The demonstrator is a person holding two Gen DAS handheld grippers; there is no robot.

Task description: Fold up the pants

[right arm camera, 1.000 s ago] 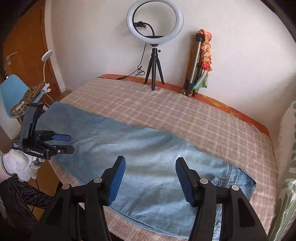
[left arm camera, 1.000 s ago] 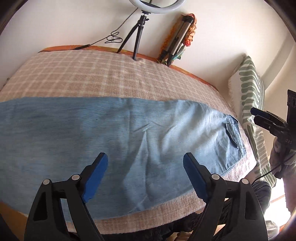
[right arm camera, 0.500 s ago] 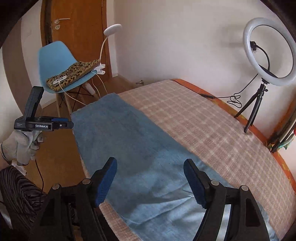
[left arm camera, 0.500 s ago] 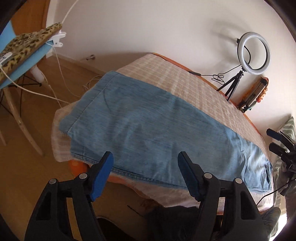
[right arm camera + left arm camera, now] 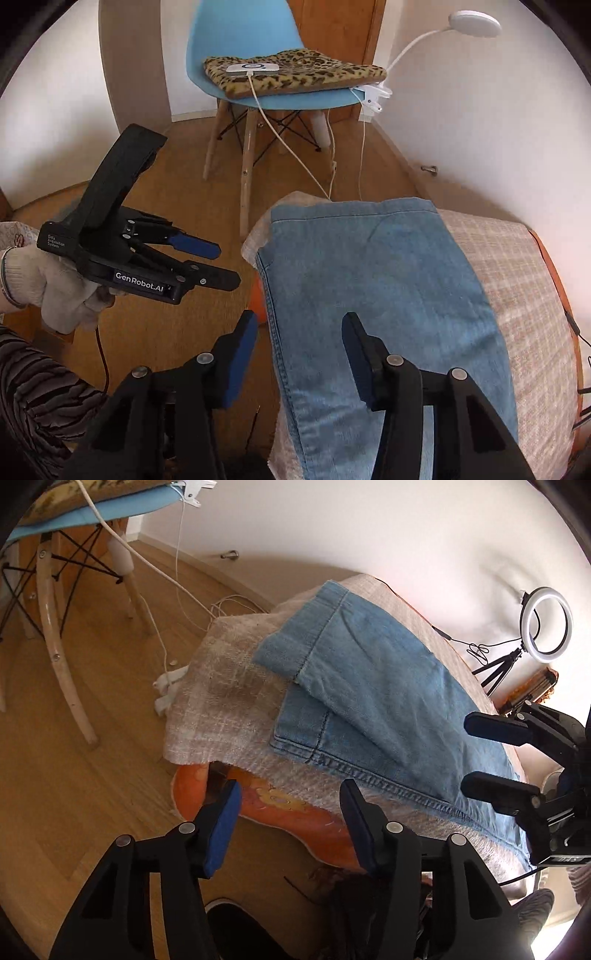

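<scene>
Blue denim pants (image 5: 373, 686) lie flat along the checked bed cover, the leg hems at the near end; they also show in the right wrist view (image 5: 373, 280). The two leg hems are slightly offset, one over the other. My left gripper (image 5: 290, 812) is open and empty, hovering off the bed's corner below the hems. My right gripper (image 5: 299, 345) is open and empty, just above the pants' near side seam. Each gripper shows in the other's view: the right one (image 5: 484, 755), the left one (image 5: 218, 266), both with jaws apart.
A checked beige cover (image 5: 221, 690) hangs over the orange bed edge (image 5: 280, 805). A blue chair (image 5: 266, 55) with a leopard cushion, phone and clip lamp stands on the wooden floor beyond the bed end. White cables trail on the floor. A ring light (image 5: 546, 624) stands far right.
Both grippers have swung left from the middle of the pants toward the leg-hem end of the bed. The pants have not moved. Both grippers stayed open.
</scene>
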